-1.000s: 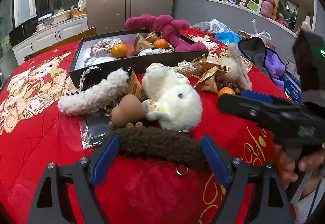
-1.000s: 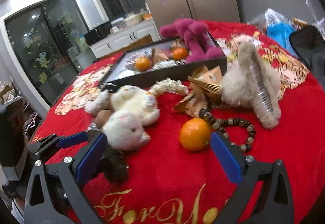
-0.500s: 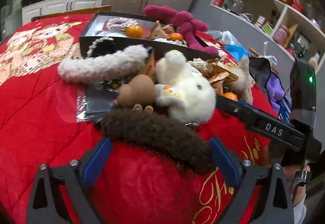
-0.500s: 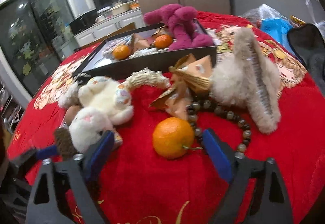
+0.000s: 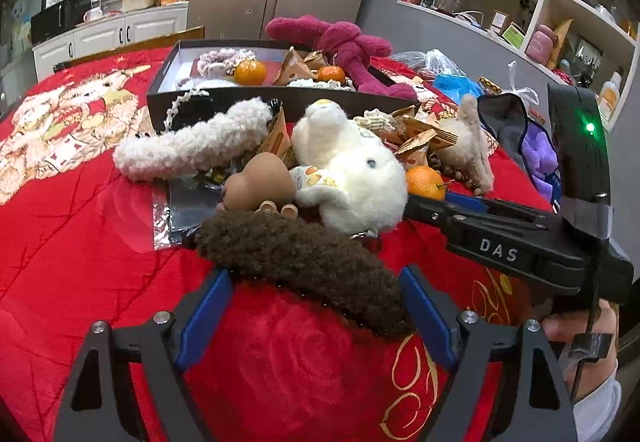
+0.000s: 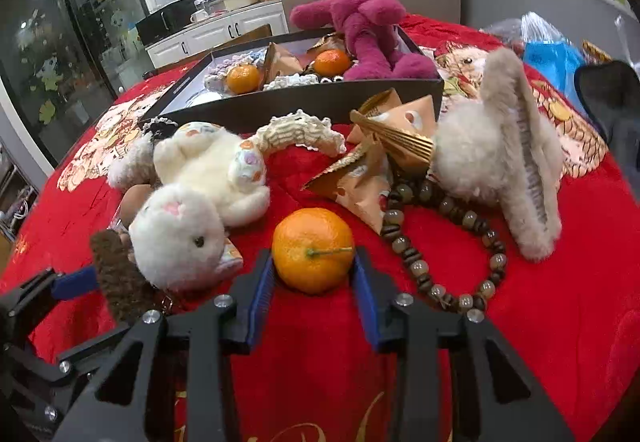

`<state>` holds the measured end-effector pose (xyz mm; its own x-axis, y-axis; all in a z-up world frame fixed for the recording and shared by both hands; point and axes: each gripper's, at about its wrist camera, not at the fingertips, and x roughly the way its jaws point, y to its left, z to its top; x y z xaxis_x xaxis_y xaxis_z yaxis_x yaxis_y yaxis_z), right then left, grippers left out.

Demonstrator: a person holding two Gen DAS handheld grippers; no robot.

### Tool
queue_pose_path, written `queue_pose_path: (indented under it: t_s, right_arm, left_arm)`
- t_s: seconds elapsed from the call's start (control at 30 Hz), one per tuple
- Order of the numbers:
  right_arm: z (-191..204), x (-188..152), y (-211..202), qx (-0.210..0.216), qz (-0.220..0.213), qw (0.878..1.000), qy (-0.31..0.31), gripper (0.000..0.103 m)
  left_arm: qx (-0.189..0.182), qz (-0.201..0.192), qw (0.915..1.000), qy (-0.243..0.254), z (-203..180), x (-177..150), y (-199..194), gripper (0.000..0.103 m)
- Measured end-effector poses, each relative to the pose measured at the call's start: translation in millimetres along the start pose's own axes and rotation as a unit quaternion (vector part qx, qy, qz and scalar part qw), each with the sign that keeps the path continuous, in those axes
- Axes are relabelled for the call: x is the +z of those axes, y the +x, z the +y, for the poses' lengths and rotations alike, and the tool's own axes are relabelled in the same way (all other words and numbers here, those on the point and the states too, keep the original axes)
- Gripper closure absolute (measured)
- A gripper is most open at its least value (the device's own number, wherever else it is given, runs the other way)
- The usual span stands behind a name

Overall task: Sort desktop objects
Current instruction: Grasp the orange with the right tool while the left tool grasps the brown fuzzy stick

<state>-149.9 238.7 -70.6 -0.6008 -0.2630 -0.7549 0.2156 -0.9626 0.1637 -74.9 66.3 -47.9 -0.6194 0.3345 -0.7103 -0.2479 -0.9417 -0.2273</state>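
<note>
One round orange mandarin [image 6: 313, 250], green stem, between right gripper [image 6: 314, 284] fingers [image 6: 260, 292]

Red tablecloth [image 6: 560, 322] (gold-patterned), tangerine [image 6: 313, 250], beads [image 6: 444, 242], plush toys [image 6: 192, 201]

Hidden and cut-off parts

The brown fuzzy clip [image 6: 116, 274] is half covered by the white plush rabbit [image 6: 188, 217]; the bead bracelet [image 5: 452, 171] is largely hidden.

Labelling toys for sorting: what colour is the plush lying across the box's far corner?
Magenta-pink; the plush shows best in the right wrist view.
</note>
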Motion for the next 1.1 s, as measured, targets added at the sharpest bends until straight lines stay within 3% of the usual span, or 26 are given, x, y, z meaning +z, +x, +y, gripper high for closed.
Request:
queue_pose_path:
  t_s: [0.07,0.1,0.17,0.27,0.3,0.53,0.57,0.6,0.63,0.73,0.77,0.87,0.97,1.1]
  right_arm:
    - [-5,0,-4,0.004,-0.011,1.000,0.012,0.064]
    - [-6,0,-5,0.004,-0.015,1.000,0.017,0.065]
    - [-11,-1,-10,0.006,-0.024,0.999,0.030,0.065]
    - [-14,-3,-21,0.013,-0.048,0.998,0.035,0.065]
    - [-14,-4,-24,0.016,-0.054,0.998,0.033,0.065]
    - [-8,-9,-35,0.028,-0.065,0.997,0.025,0.065]
    - [-9,-10,-34,0.031,-0.062,0.997,0.028,0.065]
    - [-9,-11,-34,0.033,-0.061,0.997,0.031,0.065]
    - [-10,-11,-33,0.034,-0.060,0.997,0.032,0.065]
    - [-10,-13,-35,0.040,-0.059,0.997,0.035,0.065]
    - [-11,-13,-34,0.042,-0.058,0.997,0.036,0.065]
    - [-11,-14,-34,0.044,-0.055,0.997,0.037,0.065]
    - [-11,-14,-35,0.046,-0.055,0.997,0.036,0.065]
    - [-9,-14,-34,0.052,-0.052,0.997,0.034,0.064]
  left_arm:
    - [-0.001,-0.008,1.0000,0.000,1,1,-4,0.023]
    - [0.004,-0.014,0.9999,-0.001,2,1,-7,0.040]
    - [0.021,-0.024,0.9995,0.001,5,2,-12,0.062]
    - [0.015,-0.004,0.9998,-0.014,15,1,-9,0.097]
    - [0.019,0.002,0.9997,-0.015,16,0,-7,0.099]
    - [0.001,-0.002,0.9999,-0.014,12,-2,-10,0.097]
    - [-0.015,0.001,0.9996,-0.023,13,-1,-11,0.084]
    - [-0.035,0.006,0.9989,-0.032,14,-1,-10,0.059]
    - [-0.050,0.008,0.9980,-0.039,15,-1,-11,0.040]
    - [-0.060,-0.017,0.9967,-0.053,14,-1,-19,0.032]
    - [-0.050,-0.013,0.9974,-0.050,12,-1,-17,0.023]
    - [-0.013,0.025,0.9984,-0.050,8,-1,0,0.020]
    - [-0.018,0.016,0.9986,-0.047,5,0,2,0.020]
    - [-0.035,0.033,0.9967,-0.065,1,7,12,0.020]
